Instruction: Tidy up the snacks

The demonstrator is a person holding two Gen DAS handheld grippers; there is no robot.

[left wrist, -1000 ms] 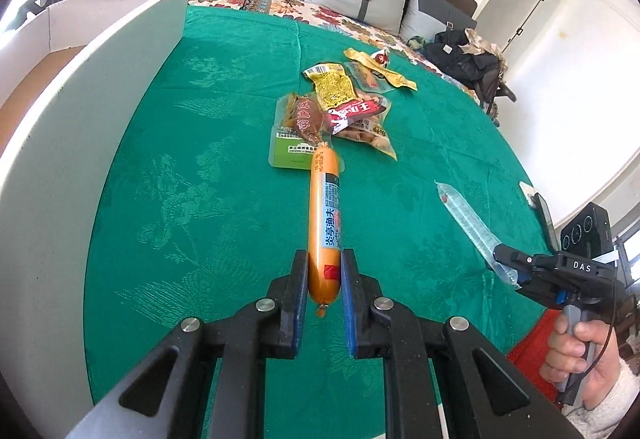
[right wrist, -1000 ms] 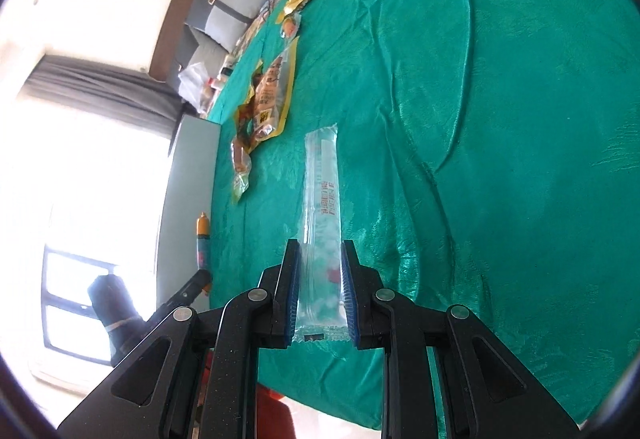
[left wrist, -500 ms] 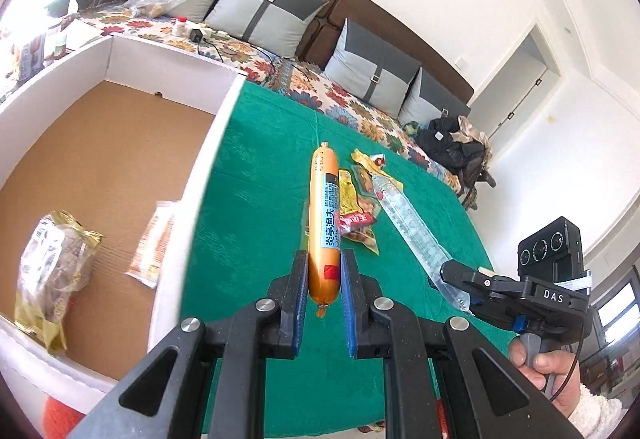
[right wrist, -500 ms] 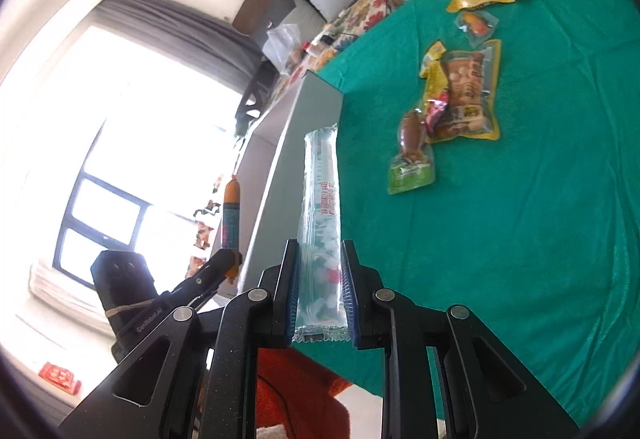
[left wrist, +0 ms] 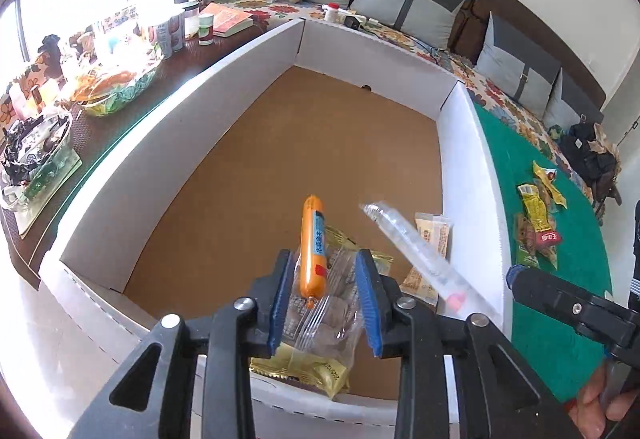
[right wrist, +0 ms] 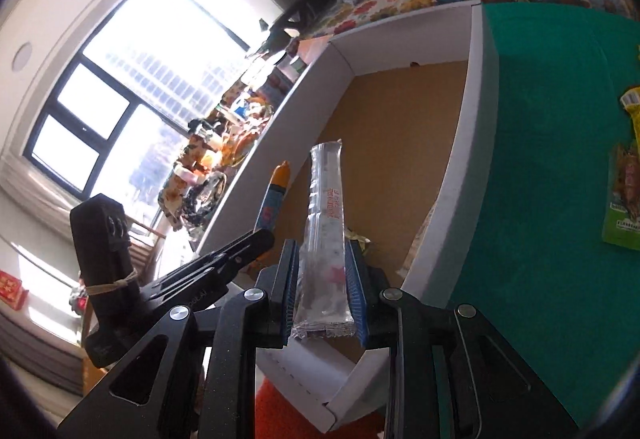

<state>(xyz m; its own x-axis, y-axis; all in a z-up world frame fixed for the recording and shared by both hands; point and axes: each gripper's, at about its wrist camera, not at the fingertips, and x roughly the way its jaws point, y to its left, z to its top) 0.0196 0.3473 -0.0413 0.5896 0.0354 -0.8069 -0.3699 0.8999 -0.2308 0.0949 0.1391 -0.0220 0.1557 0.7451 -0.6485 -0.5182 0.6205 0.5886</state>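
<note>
My left gripper hangs over the near end of a white-walled cardboard box. Its jaws are opening, and the orange sausage stands loose between them, close to the left pad with a wide gap on the right. My right gripper is beside it over the same box. Its jaws are opening too, with the long clear snack tube upright between the pads. The left wrist view shows that tube slanting over the box. The sausage also shows in the right wrist view.
Several snack packets lie on the box floor under the grippers, among them a yellow pack and a wafer pack. More packets lie on the green tablecloth to the right. A cluttered side table stands left, a sofa behind.
Both grippers swung left from above the green cloth to above the box. Their jaws, shut on the sausage and the tube before, have spread apart.
</note>
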